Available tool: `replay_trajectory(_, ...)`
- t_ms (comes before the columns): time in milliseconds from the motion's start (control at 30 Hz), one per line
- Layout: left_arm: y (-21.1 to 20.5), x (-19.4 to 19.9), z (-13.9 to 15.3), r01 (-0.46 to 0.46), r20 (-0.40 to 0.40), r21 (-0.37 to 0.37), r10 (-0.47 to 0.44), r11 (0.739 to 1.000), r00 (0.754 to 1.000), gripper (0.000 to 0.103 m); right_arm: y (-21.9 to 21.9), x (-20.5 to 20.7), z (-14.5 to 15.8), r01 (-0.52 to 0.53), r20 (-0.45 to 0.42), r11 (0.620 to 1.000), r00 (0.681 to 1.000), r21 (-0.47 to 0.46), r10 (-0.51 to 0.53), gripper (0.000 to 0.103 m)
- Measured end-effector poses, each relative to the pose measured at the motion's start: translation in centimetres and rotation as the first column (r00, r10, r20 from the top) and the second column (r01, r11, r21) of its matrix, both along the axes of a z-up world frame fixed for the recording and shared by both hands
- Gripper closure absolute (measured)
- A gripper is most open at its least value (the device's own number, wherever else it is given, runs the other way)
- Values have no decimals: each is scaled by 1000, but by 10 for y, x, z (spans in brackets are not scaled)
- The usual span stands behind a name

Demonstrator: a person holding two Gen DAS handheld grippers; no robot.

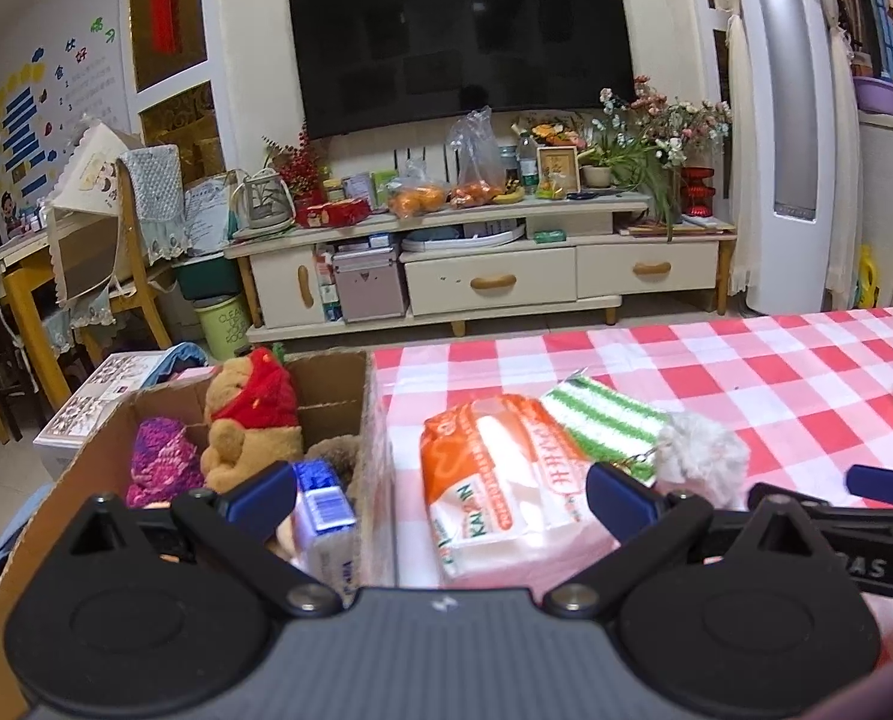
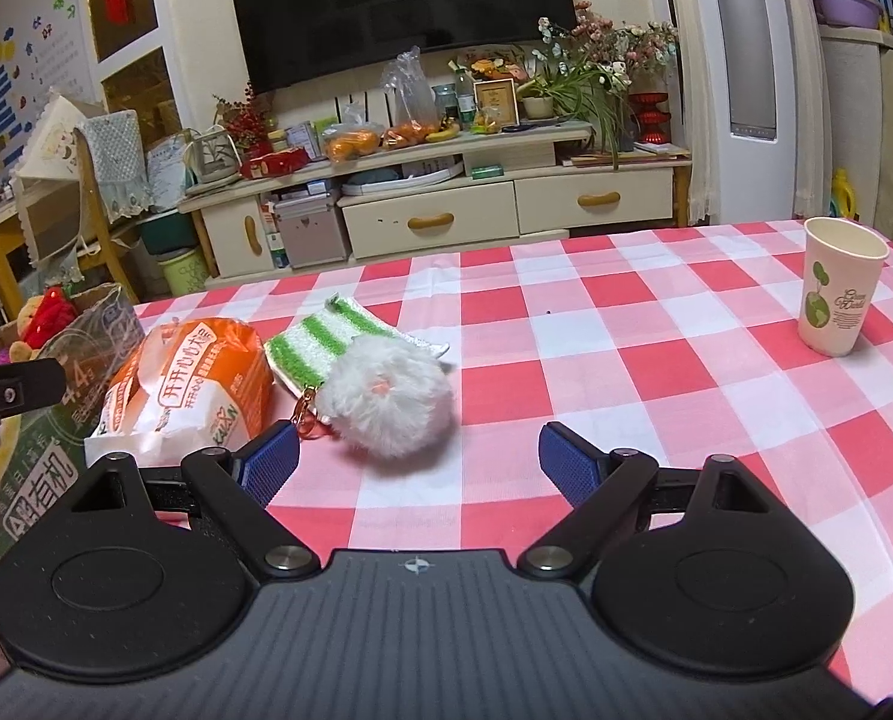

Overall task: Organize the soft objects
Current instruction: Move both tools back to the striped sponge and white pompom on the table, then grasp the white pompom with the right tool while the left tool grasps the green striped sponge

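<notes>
Both hand-held grippers empty, jaws wide: left hand-held gripper [image 1: 440, 501] should straddle the tissue pack [image 1: 500, 480] just right of the cardboard box [image 1: 80, 474], squeeze mid-body, lift clear of the box wall.

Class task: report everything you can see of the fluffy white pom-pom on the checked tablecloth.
The pom-pom is a round ball of long, off-white fake fur with a small pinkish spot on its near side. A gold clasp hangs at its left. It lies on the red-and-white tablecloth, overlapping the near edge of the green-striped cloth, free of both open grippers.
</notes>
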State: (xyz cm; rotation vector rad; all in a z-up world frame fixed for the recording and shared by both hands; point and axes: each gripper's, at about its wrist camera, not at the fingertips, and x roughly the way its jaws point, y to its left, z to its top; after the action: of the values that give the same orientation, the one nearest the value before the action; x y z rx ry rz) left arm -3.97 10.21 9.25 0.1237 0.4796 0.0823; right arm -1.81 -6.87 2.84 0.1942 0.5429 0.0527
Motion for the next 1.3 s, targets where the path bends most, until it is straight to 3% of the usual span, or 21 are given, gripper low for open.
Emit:
replay_trajectory(633,-27,10,-5,26,-4,68,-26,997,1000,1,-14,52,-11,-94,12,995,996,36,94,0)
replay_trajectory(900,-25,18,-4,22,-12,37,-21,999,1000,1,-4,74,-18,-158,-6,987,987,-12,158,0)
replay_trajectory(1300,-26,33,-4,6,-21,-7,-6,1000,1000,1,-3,103,-35,-182,-45,983,982,29,184,2)
